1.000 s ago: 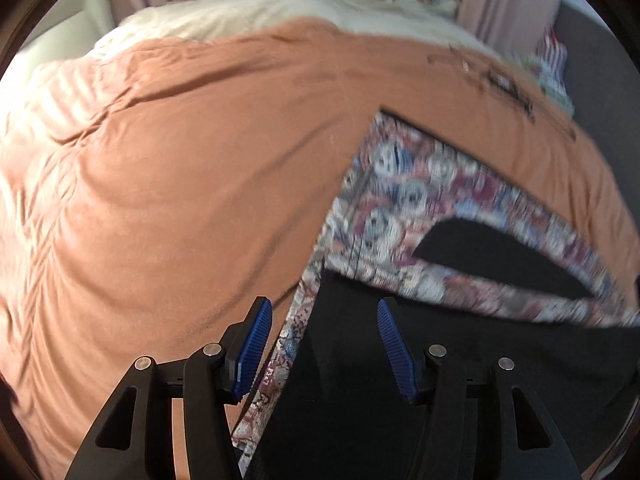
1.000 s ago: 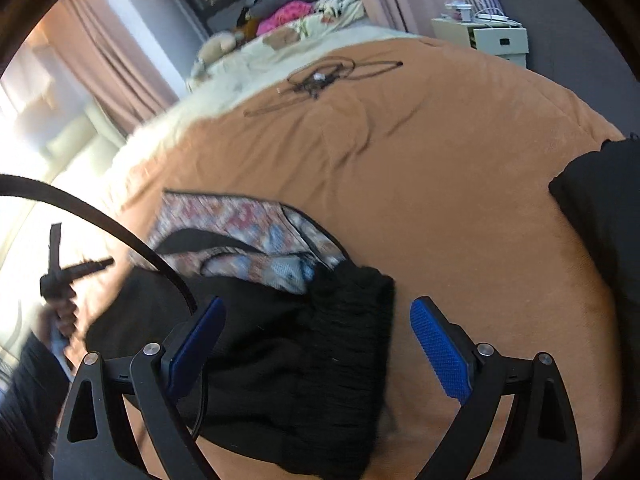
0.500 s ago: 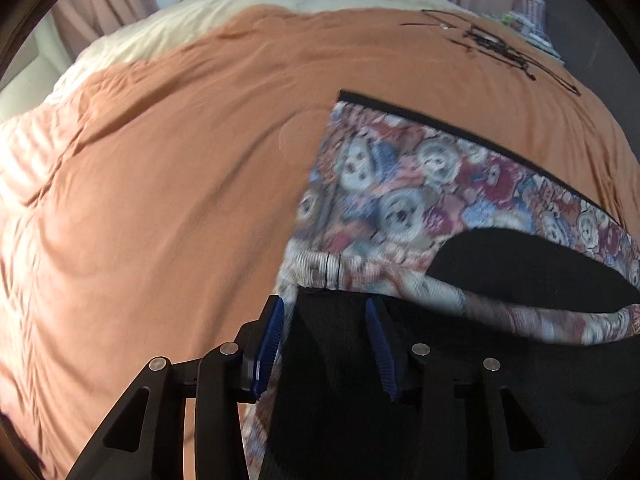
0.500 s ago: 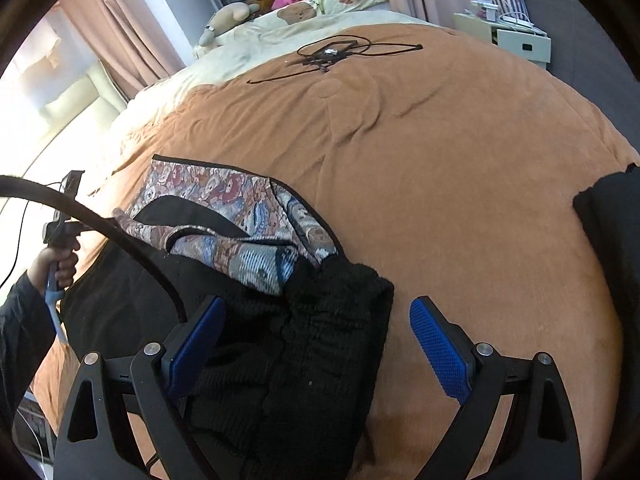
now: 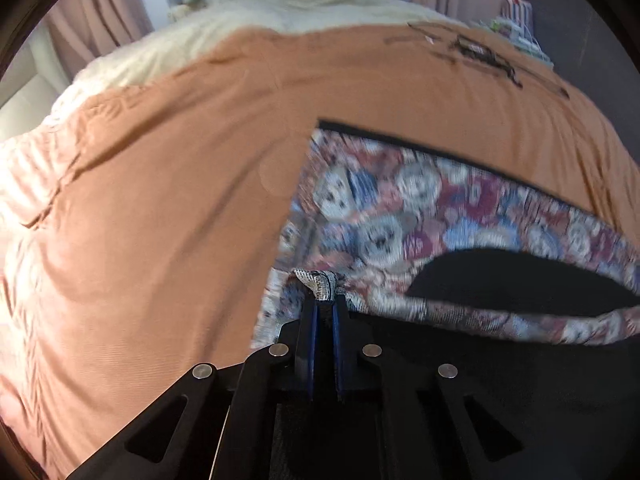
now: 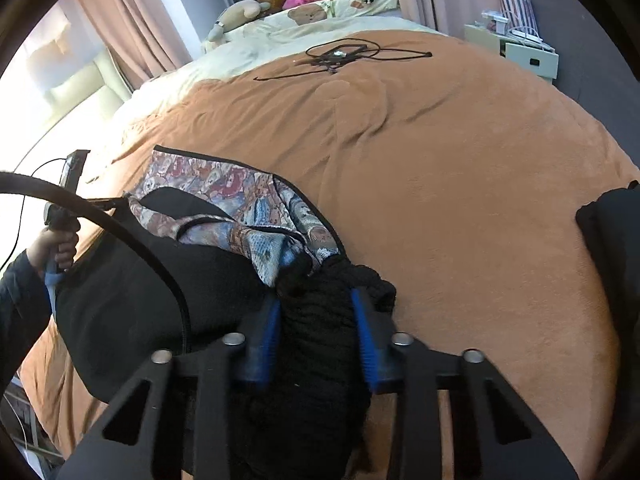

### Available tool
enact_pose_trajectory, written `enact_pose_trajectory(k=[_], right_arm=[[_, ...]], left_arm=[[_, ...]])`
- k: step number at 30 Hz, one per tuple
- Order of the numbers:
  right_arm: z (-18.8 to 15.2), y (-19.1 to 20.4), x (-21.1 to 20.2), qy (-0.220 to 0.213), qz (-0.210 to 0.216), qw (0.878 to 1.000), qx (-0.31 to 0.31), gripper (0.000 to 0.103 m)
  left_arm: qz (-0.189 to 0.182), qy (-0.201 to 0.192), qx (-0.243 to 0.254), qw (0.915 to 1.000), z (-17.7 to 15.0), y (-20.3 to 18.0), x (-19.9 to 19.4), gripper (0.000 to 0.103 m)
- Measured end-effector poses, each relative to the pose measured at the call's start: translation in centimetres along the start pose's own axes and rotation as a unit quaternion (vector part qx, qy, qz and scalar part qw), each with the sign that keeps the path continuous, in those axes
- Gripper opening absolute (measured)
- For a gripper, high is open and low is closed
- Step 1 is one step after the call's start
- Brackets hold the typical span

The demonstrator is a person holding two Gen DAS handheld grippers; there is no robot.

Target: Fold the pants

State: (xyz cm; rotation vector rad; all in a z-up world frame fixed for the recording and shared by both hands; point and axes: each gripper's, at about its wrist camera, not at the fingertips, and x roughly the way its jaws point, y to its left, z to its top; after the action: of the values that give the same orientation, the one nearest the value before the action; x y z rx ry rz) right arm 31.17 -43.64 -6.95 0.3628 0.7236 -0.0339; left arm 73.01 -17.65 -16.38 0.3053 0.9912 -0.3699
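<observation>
Black pants [image 6: 168, 296] with a patterned bear-print lining [image 5: 384, 208] lie on the orange blanket [image 5: 160, 200]. The lining also shows in the right wrist view [image 6: 224, 188]. My left gripper [image 5: 323, 312] is shut on the pants' folded hem edge, where lining and black cloth meet. My right gripper [image 6: 316, 316] is closed on the bunched black ribbed waistband [image 6: 320, 360] at the pants' other end. The left gripper and the hand holding it show at the left of the right wrist view [image 6: 60, 216].
A black cable [image 6: 340, 54] lies on the far part of the blanket. A dark garment [image 6: 612, 240] sits at the right edge. Cream bedding with plush toys [image 6: 240, 12] is at the back, a white nightstand [image 6: 524, 52] at the back right.
Both grippers have closed: the left onto the pants' hem edge, the right from wide open onto the bunched waistband. Both have moved in closer to the cloth.
</observation>
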Motion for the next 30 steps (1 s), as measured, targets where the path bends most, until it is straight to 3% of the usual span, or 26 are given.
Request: enact_pose_trajectory(k=[6, 10, 18, 30], right_arm=[[0.3, 0.9, -2.0, -0.029, -0.001, 1.0, -0.005, 0.026], [0.8, 1.2, -2.0, -0.035, -0.003, 0.999, -0.006, 0.026], [2.7, 0.8, 1.1, -0.013, -0.011, 1.0, 0.003, 0.026], [4.2, -0.2, 3.9, -0.021, -0.039, 0.999, 0.003, 0.026]], left_arm=[[0.023, -0.048, -0.015, 0.9985, 3.1, 0.9, -3.6, 0.007], [0.027, -0.06, -0.028, 0.9974, 5.6, 1.1, -4.0, 0.007], [0.045, -0.048, -0.043, 0.9969, 9.0, 0.8, 0.2, 0.007], [0.058, -0.036, -0.034, 0.9971, 10.7, -0.9, 5.2, 0.007]])
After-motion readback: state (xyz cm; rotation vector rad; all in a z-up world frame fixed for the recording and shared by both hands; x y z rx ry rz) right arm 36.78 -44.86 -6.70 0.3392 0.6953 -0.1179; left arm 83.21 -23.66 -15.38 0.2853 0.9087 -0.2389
